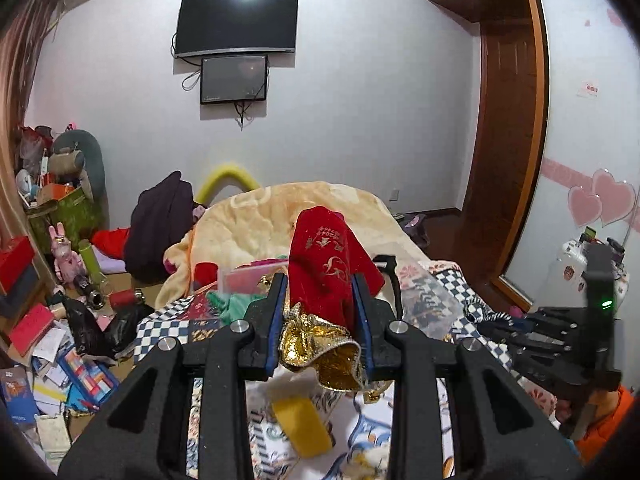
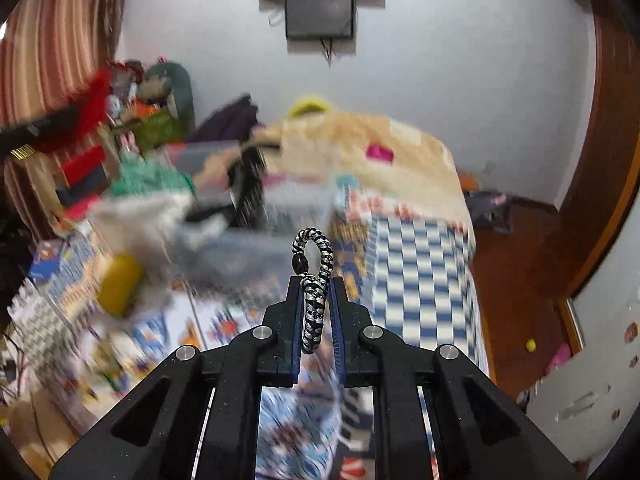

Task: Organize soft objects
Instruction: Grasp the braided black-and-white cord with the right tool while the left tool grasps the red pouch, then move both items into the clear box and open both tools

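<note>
A: Left gripper [image 1: 320,312]?
B: Clamped on a red pouch [image 1: 326,264] with a gold-lined mouth, held upright above the patterned bedspread [image 1: 172,326].
A: Right gripper [image 2: 316,308]?
B: Pinching a black-and-white braided cord [image 2: 314,316], its loop poking up above the checkered bed [image 2: 420,260]; the background is blurred.

Two dark screens [image 1: 237,24] mounted on the white wall — smaller one [image 1: 234,79] just below the larger. Brown wooden door [image 1: 506,128] at right. Pink heart stickers [image 1: 602,200] on the glass panel. Floor at left littered with papers and boxes [image 1: 52,364] — a pink rabbit figure [image 1: 64,254] among them.
</note>
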`<action>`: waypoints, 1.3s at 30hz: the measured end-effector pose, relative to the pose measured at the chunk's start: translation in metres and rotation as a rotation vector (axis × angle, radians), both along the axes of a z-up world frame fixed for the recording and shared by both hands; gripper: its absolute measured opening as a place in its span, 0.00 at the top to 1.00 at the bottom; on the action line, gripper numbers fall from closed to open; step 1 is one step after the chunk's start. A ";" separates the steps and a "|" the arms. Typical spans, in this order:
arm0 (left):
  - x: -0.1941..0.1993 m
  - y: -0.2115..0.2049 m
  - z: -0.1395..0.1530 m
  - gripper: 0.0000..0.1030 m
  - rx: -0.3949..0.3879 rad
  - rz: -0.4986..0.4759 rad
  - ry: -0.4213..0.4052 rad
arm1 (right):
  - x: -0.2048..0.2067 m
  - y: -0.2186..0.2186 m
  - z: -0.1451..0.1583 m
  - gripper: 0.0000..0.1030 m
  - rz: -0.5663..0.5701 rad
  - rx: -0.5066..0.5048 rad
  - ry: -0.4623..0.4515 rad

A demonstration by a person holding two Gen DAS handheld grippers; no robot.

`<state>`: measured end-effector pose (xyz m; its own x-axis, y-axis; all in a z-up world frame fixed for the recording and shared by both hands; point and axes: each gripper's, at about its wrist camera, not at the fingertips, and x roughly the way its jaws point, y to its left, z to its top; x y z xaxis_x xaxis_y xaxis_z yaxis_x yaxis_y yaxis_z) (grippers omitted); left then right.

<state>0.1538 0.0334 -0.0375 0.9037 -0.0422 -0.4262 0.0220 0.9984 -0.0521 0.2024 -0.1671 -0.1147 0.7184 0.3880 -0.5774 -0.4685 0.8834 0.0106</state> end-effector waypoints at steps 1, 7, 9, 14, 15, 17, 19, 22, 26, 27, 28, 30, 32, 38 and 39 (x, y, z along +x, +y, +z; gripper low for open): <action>0.003 0.000 0.000 0.70 -0.007 -0.002 0.004 | 0.000 0.003 0.006 0.89 0.005 0.010 -0.012; 0.035 0.001 -0.007 0.70 0.001 0.023 0.040 | 0.012 0.031 0.037 0.89 0.036 0.044 -0.094; 0.044 0.001 -0.013 0.70 0.004 0.022 0.059 | 0.016 0.040 0.039 0.89 0.042 0.044 -0.096; 0.064 0.000 -0.031 0.70 0.012 0.023 0.115 | 0.035 0.055 0.030 0.89 0.021 0.022 -0.072; 0.068 0.000 -0.035 0.70 0.005 0.018 0.132 | 0.039 0.057 0.026 0.89 0.015 0.019 -0.061; 0.075 0.000 -0.043 0.70 -0.008 0.004 0.163 | 0.046 0.057 0.021 0.88 -0.004 0.010 -0.042; 0.080 -0.003 -0.050 0.70 -0.004 0.000 0.184 | 0.051 0.058 0.015 0.88 -0.014 -0.004 -0.020; 0.087 -0.007 -0.059 0.70 -0.001 -0.013 0.213 | 0.056 0.059 0.009 0.88 -0.018 -0.016 0.008; 0.091 -0.011 -0.067 0.66 0.014 -0.013 0.241 | 0.055 0.060 0.004 0.65 -0.020 -0.042 0.024; 0.091 -0.011 -0.069 0.65 0.014 -0.013 0.247 | 0.053 0.060 0.004 0.57 -0.023 -0.044 0.017; 0.091 -0.011 -0.070 0.62 0.010 -0.014 0.254 | 0.051 0.059 0.005 0.53 -0.025 -0.046 0.007; 0.090 -0.009 -0.072 0.55 -0.007 -0.022 0.265 | 0.048 0.058 0.007 0.49 -0.021 -0.051 -0.002; 0.088 -0.007 -0.070 0.53 -0.024 -0.024 0.266 | 0.046 0.057 0.010 0.45 -0.019 -0.054 -0.008; 0.066 -0.003 -0.049 0.42 -0.049 -0.041 0.211 | 0.035 0.048 0.025 0.40 -0.001 -0.034 -0.043; 0.061 -0.002 -0.044 0.42 -0.049 -0.045 0.195 | 0.031 0.047 0.028 0.38 0.003 -0.030 -0.052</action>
